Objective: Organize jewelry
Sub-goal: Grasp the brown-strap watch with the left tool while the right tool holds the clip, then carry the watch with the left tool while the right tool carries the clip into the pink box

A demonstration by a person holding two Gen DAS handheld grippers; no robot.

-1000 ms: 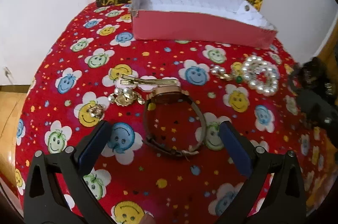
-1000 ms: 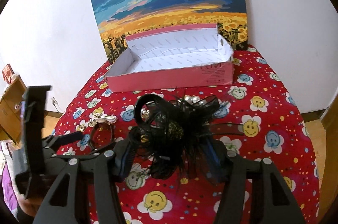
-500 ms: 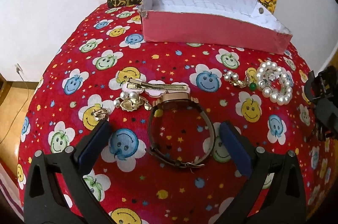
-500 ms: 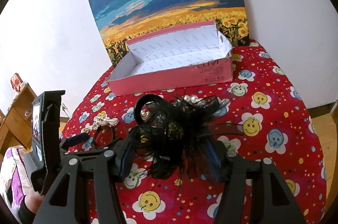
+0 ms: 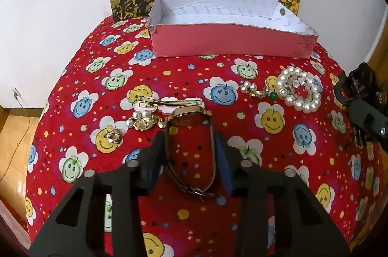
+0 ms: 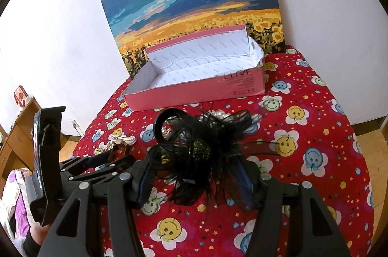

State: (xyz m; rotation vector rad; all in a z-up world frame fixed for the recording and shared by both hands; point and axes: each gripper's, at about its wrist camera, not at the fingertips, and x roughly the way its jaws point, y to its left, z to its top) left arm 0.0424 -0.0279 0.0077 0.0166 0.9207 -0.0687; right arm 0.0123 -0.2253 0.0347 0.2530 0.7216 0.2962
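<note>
A gold-cased wristwatch (image 5: 189,115) with a brown strap lies on the red smiley-flower cloth (image 5: 72,77). My left gripper (image 5: 190,155) is closing on it: its blue pads press both sides of the strap loop and squeeze it into a narrow oval. Held above the cloth, a black feather hair piece (image 6: 203,148) sits in my right gripper (image 6: 196,172), whose jaws are shut on it. The open pink box (image 5: 230,43) with a white inside stands at the back. In the right wrist view the left gripper (image 6: 104,160) shows low on the left.
Loose on the cloth are a pearl bracelet (image 5: 299,92), a pearl earring (image 5: 254,89), a gold hair clip (image 5: 169,103), a pearl brooch (image 5: 143,121) and a ring (image 5: 112,136). A sunflower painting (image 6: 189,2) leans on the white wall behind the box (image 6: 194,92).
The left gripper's jaws have swung in from wide open onto the watch strap, narrowing its loop. The right gripper still holds the feather piece, with its view tipped up a little.
</note>
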